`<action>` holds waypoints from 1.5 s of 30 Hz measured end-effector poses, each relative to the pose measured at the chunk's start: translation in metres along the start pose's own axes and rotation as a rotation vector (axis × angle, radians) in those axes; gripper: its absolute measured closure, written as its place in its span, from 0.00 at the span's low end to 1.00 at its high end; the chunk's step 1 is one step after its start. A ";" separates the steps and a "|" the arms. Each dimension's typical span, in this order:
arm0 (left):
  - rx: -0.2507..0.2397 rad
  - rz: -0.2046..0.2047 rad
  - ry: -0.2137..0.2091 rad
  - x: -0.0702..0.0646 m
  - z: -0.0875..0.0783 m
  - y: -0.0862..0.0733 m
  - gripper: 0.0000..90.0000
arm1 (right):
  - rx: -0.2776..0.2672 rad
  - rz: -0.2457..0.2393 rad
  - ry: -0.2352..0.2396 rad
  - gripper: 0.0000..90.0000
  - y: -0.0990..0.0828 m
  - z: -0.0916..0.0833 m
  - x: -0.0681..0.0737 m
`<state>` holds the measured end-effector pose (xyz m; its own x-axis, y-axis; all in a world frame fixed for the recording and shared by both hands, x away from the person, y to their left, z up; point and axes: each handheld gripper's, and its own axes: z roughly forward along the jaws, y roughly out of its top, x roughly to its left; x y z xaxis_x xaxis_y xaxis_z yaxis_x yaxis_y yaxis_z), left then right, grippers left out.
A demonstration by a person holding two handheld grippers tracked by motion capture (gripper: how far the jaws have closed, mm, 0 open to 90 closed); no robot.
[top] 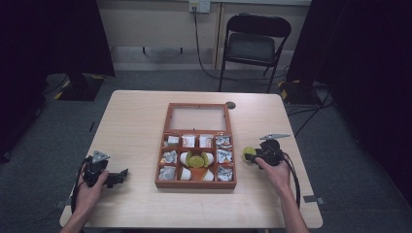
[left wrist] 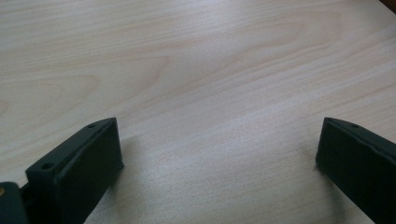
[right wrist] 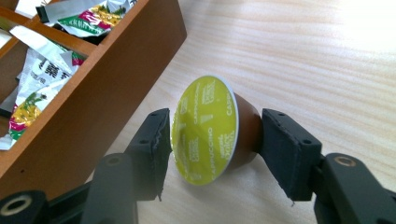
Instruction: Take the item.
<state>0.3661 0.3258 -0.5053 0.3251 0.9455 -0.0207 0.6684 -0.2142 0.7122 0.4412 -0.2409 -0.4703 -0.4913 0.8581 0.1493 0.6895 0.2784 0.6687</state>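
A coffee capsule [right wrist: 205,130] with a yellow-green lid and a brown body lies on its side on the table, just right of the wooden box [right wrist: 93,102]. My right gripper [right wrist: 215,140] stands around it, one jaw at the lid and the other at the base, close to it without a clear squeeze. In the high view this capsule [top: 249,152] and the right gripper [top: 252,157] lie beside the box's right wall. My left gripper [left wrist: 219,154] rests open over bare table wood, seen also near the table's front left [top: 121,175].
The wooden box [top: 194,184] sits mid-table with its glass lid open toward the back. Its compartments hold sachets, white capsules and another yellow-green capsule [top: 196,159]. A folding chair [top: 255,46] stands beyond the table. Light bare wood lies left and right of the box.
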 end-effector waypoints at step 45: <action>0.001 -0.001 0.005 0.000 0.000 0.000 0.00 | -0.111 0.059 -0.055 0.17 -0.003 -0.045 -0.001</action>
<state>0.3665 0.3255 -0.5051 0.3214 0.9468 -0.0182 0.6696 -0.2137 0.7113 0.4156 -0.2619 -0.4393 -0.4194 0.8949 0.1523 0.6517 0.1800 0.7368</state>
